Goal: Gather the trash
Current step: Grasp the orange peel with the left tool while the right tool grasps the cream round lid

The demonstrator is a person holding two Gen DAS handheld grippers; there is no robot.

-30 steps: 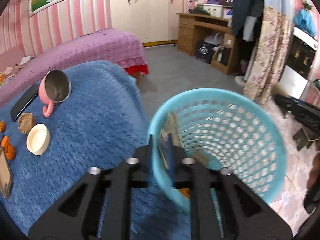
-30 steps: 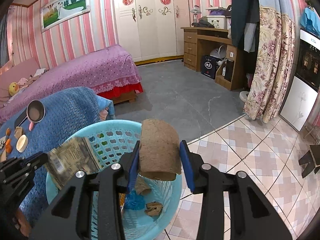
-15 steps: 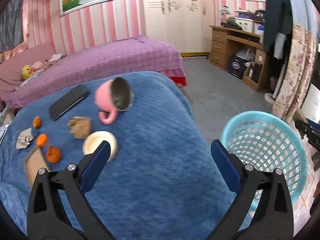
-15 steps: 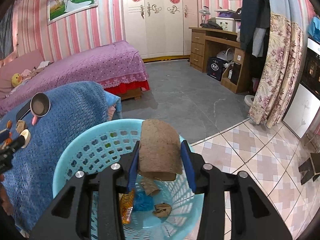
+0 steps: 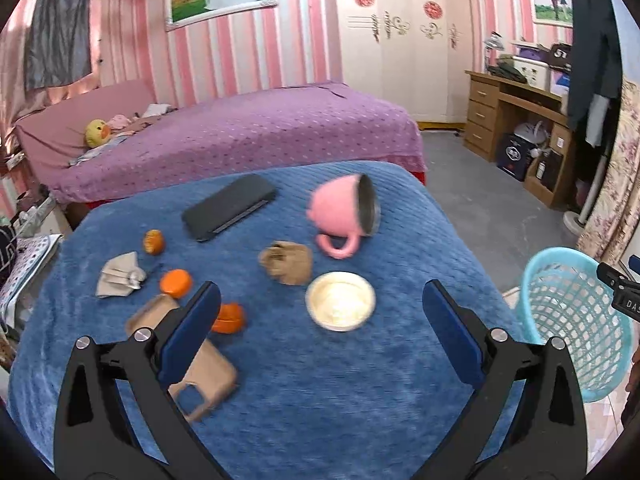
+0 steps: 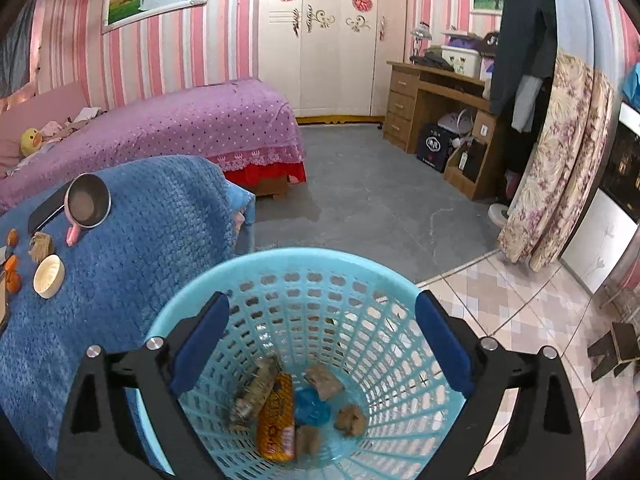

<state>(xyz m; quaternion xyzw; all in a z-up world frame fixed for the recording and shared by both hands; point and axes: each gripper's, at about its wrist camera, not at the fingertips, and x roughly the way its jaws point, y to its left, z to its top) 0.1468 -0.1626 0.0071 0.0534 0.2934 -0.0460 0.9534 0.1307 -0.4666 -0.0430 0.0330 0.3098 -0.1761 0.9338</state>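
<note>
Turquoise lattice plastic basket (image 6: 320,280), crumpled wrappers (image 6: 276,412) inside, round cream lid (image 5: 340,301) on nubby blanket (image 5: 320,400)

The right gripper (image 6: 320,344) has let go of the brown paper; its fingers are now wide apart over the blue basket (image 6: 280,264). The left gripper (image 5: 320,336) moved from the basket to over the blue table (image 5: 320,400).

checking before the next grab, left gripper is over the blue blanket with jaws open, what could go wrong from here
The crumpled brown paper lies close to the pink mug and the white lid; the left gripper, jaws wide, could knock the tipped mug into a roll. The black phone and tan phone case lie among the scraps and could be binned by mistake.
</note>
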